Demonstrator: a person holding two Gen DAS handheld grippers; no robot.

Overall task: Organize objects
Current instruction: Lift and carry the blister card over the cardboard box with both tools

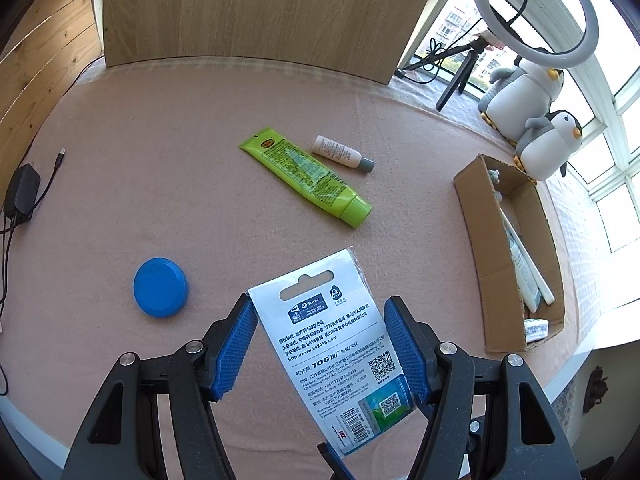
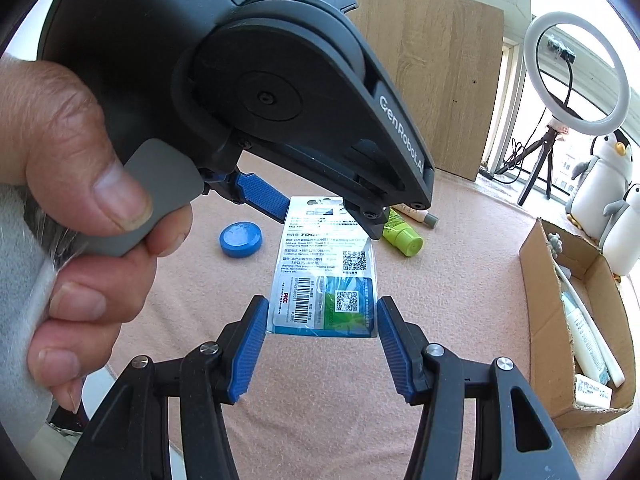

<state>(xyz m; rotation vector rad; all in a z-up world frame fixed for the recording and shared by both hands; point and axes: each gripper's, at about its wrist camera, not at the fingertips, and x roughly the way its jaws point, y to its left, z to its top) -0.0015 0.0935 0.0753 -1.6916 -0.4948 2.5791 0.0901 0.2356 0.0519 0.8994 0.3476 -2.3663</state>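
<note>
Left wrist view looks down on a pink felt-covered table (image 1: pixel 160 120) with the sorting job partly done, as far as can be judged. An open brown cardboard box (image 1: pixel 472 216) sits at the right edge of the table and already holds several things: a long white tube (image 1: pixel 528 264) lying along it, a smaller white printed pack (image 1: pixel 534 328) at the near end, and a small grey item at the far end that is too small to identify.

Still loose on the felt are a lime green squeeze tube (image 1: pixel 308 176), a small white bottle with a grey cap (image 1: pixel 340 154) just beside it, and a round blue lid-like disc (image 1: pixel 160 287) well apart to the left.

A flat white printed retail card in a clear sleeve (image 1: pixel 332 352) is held up above the table. The left gripper (image 1: pixel 320 344) has its blue pads set against the card's two side edges, apparently clamped on it. In the right wrist view the right gripper (image 2: pixel 316 340) stands with its jaws apart around the card's lower end, not touching it; a person's hand (image 2: pixel 80 184) squeezes the left gripper's grey trigger.

Beyond the table stand a white ring light on a tripod (image 1: pixel 536 8) and two grey plush penguins (image 1: pixel 528 108)
</note>
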